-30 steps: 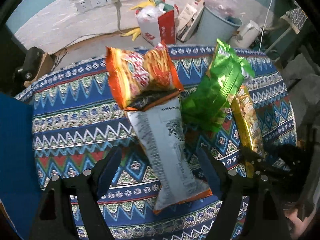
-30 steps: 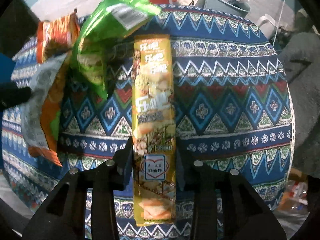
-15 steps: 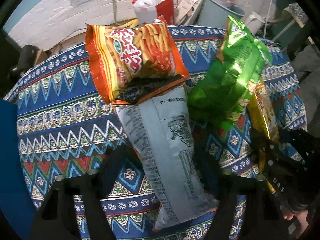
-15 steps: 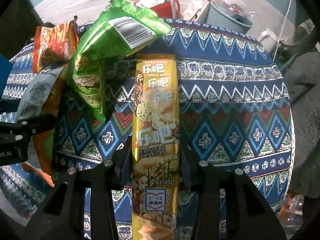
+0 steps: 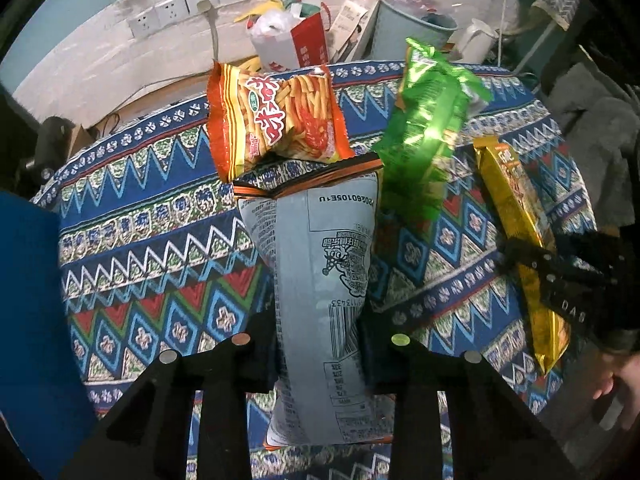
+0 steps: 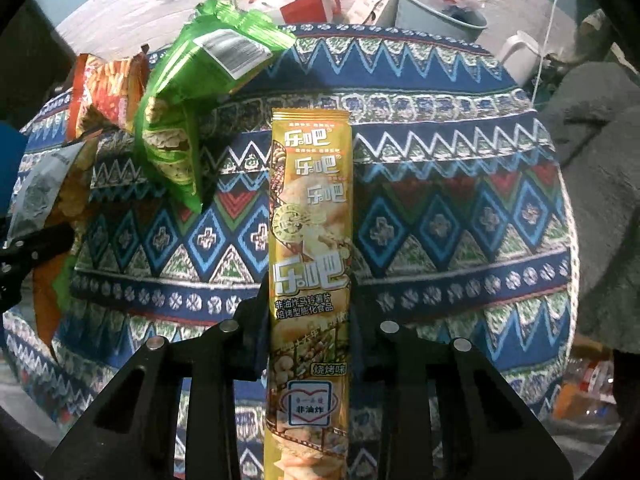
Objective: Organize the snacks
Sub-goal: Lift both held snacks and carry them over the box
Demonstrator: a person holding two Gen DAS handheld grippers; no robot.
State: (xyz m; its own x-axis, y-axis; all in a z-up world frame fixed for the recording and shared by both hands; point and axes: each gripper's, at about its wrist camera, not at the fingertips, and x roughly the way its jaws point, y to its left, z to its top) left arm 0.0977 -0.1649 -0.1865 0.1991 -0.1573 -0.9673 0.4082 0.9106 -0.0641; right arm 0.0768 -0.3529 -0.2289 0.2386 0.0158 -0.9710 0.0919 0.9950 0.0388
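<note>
A long grey snack bag (image 5: 320,264) lies back side up on the patterned tablecloth (image 5: 160,208). My left gripper (image 5: 318,340) straddles its near half; the jaws are closing and the pads press its sides. An orange snack bag (image 5: 276,120) lies beyond it, overlapping its far end. A green snack bag (image 5: 424,132) lies to the right. My right gripper (image 6: 310,320) is shut on a long yellow snack pack (image 6: 310,208), gripping its near half. In the left wrist view the yellow snack pack (image 5: 516,216) lies at the right, with the right gripper (image 5: 560,280) on it.
Behind the table stand a red and white bag (image 5: 296,44), a grey bin (image 5: 412,32) and a white kettle (image 5: 478,44), below wall sockets (image 5: 188,8). A blue surface (image 5: 28,300) borders the table's left. A hand (image 5: 616,384) shows at bottom right.
The left gripper's fingers came in from wide apart onto the grey bag's sides. The right gripper's fingers tightened on the yellow pack. Both views shifted slightly over the table.
</note>
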